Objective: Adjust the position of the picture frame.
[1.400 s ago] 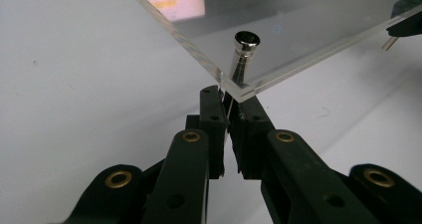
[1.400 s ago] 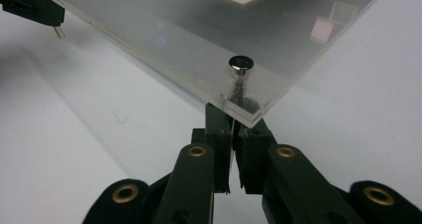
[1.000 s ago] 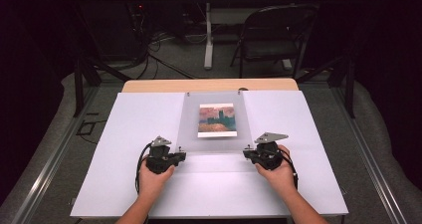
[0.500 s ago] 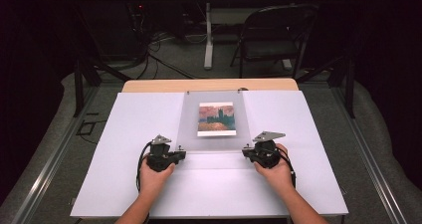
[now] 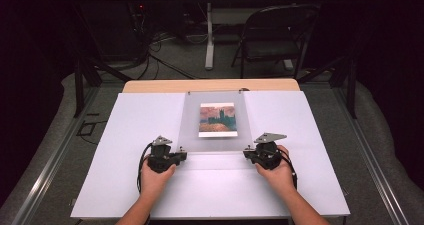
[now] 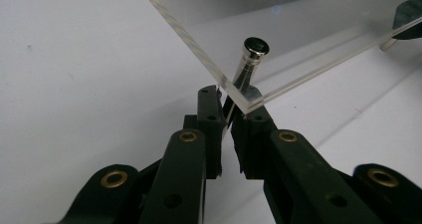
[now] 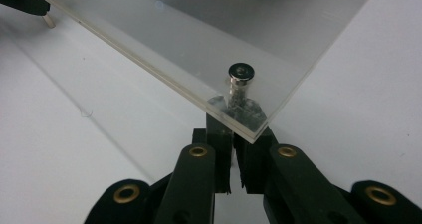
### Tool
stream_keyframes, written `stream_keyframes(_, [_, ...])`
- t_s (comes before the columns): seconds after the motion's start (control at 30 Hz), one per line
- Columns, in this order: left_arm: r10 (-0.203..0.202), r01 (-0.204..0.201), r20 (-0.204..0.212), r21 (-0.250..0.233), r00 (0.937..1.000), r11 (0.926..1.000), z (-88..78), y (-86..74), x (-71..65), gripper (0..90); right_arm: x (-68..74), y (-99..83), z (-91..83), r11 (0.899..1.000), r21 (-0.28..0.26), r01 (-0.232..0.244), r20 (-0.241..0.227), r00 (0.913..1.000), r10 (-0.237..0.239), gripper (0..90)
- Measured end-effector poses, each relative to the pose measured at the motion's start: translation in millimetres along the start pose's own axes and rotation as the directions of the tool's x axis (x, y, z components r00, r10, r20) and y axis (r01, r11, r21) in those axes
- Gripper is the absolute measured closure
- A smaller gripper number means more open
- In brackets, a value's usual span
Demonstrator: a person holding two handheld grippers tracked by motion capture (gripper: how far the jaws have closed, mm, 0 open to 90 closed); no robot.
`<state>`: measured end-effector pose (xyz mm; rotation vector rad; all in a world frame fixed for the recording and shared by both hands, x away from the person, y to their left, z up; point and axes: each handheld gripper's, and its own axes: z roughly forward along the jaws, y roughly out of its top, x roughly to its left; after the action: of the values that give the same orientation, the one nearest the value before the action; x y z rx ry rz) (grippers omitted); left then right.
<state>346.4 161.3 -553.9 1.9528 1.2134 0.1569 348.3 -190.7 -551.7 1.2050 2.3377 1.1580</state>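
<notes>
Evidently mid-lift of a clear acrylic panel (image 5: 215,122), with a small printed picture (image 5: 218,119) under or within it, lying at the middle of the white tabletop (image 5: 125,135).

Left gripper (image 5: 181,154) at the near left corner, right gripper (image 5: 247,153) at the near right corner. Seen along the left gripper (image 6: 230,115): fingers (image 6: 208,107) drawn narrow, pinching the metal standoff post (image 6: 249,59) just below the panel's corner, the panel edge resting over the tips. Seen along the right gripper (image 7: 233,129): same narrow close, tips tucked under the corner by its own metal post (image 7: 240,82); whether pinching post or panel edge, hard to tell.

Probably best done so:
- Raise both corners together and level, to avoid twisting the sheet.
- Keep grip firm on the posts; smooth metal likely to slip.
- Move slowly, since the far edge appears to rest near the tabletop's back and could drag.
- Watch the picture for sliding if the panel tilts.
</notes>
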Motion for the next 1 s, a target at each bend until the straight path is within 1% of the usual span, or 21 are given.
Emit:
stream_keyframes(0.2, [-0.002, 0.002, 0.001, 0.000, 1.0000, 1.0000, 0.0, 0.1, 0.2, 82.6, 0.1, 0.2, -0.1, 1.000, 0.003, -0.003, -0.001, 1.0000, 0.003, 85.6])
stream_keyframes(0.23, [-0.003, 0.003, 0.007, 0.005, 1.0000, 1.0000, -0.4, 0.3, 0.7, 82.6, 0.1, 0.1, 0.0, 1.000, 0.002, -0.004, -0.001, 1.0000, 0.004, 85.6])
stream_keyframes(0.43, [-0.016, 0.016, 0.013, -0.002, 0.9998, 0.9999, -0.4, -0.5, 1.5, 81.6, 0.3, -0.4, -0.1, 1.000, -0.003, -0.007, 0.000, 1.0000, 0.007, 84.5])
stream_keyframes(0.53, [-0.024, 0.024, 0.012, -0.004, 0.9996, 0.9997, -0.7, -1.1, 1.7, 79.9, 1.4, -0.4, -1.0, 1.000, -0.004, -0.002, 0.003, 1.0000, 0.002, 79.0])
stream_keyframes(0.67, [-0.027, 0.027, 0.006, 0.003, 0.9996, 0.9996, -1.1, -1.6, 1.0, 76.7, 3.9, -0.4, -1.4, 1.000, 0.000, 0.024, 0.010, 0.9997, -0.024, 71.5])
stream_keyframes(0.7, [-0.026, 0.026, 0.004, 0.010, 0.9996, 0.9996, -1.4, -1.7, 0.7, 75.0, 4.5, -0.8, -1.3, 1.000, 0.004, 0.031, 0.019, 0.9993, -0.031, 70.0])
stream_keyframes(0.77, [-0.022, 0.022, -0.001, 0.010, 0.9998, 0.9997, -1.9, -2.1, -0.5, 72.3, 5.2, -0.9, -1.4, 0.999, 0.005, 0.041, 0.028, 0.9988, -0.041, 66.9])
stream_keyframes(0.8, [-0.019, 0.019, -0.004, 0.013, 0.9998, 0.9997, -2.4, -2.0, -1.3, 69.5, 5.7, -0.7, -1.8, 0.999, 0.008, 0.044, 0.028, 0.9986, -0.044, 63.6])
stream_keyframes(0.83, [-0.015, 0.015, -0.009, 0.013, 0.9998, 0.9998, -2.9, -2.2, -2.0, 67.3, 6.3, -0.6, -2.1, 0.999, 0.011, 0.040, 0.031, 0.9987, -0.040, 61.7])
stream_keyframes(0.9, [-0.010, 0.011, -0.027, 0.020, 0.9996, 0.9997, -3.2, -2.6, -3.3, 62.1, 6.8, -0.5, -2.6, 0.999, 0.017, 0.048, 0.032, 0.9983, -0.048, 59.1])
stream_keyframes(1.0, [-0.010, 0.011, -0.029, 0.036, 0.9995, 0.9993, -4.5, -3.3, -5.2, 57.1, 8.1, -0.7, -3.9, 0.998, 0.028, 0.052, 0.032, 0.9981, -0.053, 53.8])
